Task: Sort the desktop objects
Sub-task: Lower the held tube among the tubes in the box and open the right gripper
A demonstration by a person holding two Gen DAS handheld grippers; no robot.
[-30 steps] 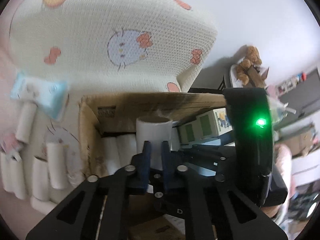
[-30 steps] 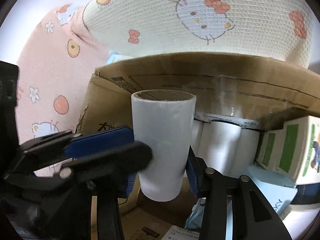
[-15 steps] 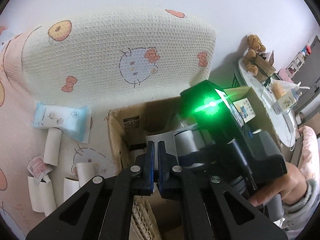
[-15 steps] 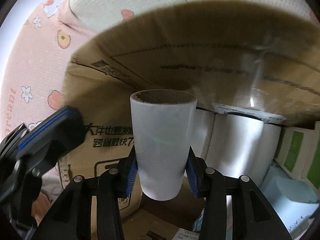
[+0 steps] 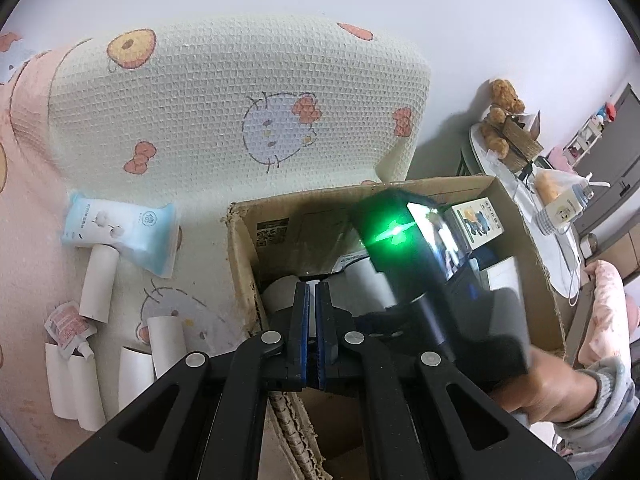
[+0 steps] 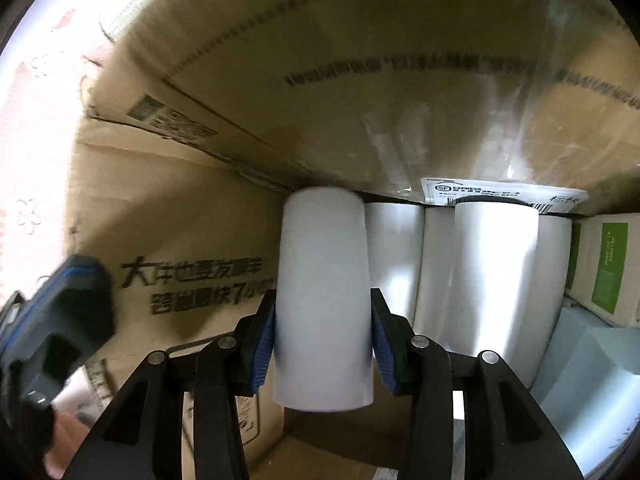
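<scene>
My right gripper (image 6: 323, 334) is shut on a white paper roll (image 6: 322, 296) and holds it upright inside the cardboard box (image 6: 248, 92), next to several white rolls (image 6: 492, 276) standing against the far wall. In the left wrist view the right gripper's black body with a green light (image 5: 404, 248) reaches into the box (image 5: 240, 264). My left gripper (image 5: 312, 312) is shut and empty, above the box's near left corner. Several white rolls (image 5: 98, 280) lie on the pink blanket left of the box.
A blue wipes pack (image 5: 120, 232) and a small pink sachet (image 5: 68, 324) lie among the loose rolls. A cream cartoon pillow (image 5: 224, 120) stands behind the box. Green-and-white cartons (image 6: 604, 264) and a pale blue pack (image 6: 588, 364) fill the box's right side. A table with a teddy bear (image 5: 502, 116) is at right.
My right gripper has moved down into the box with the roll, close to the standing rolls. My left gripper has pulled back and up, away from the box.
</scene>
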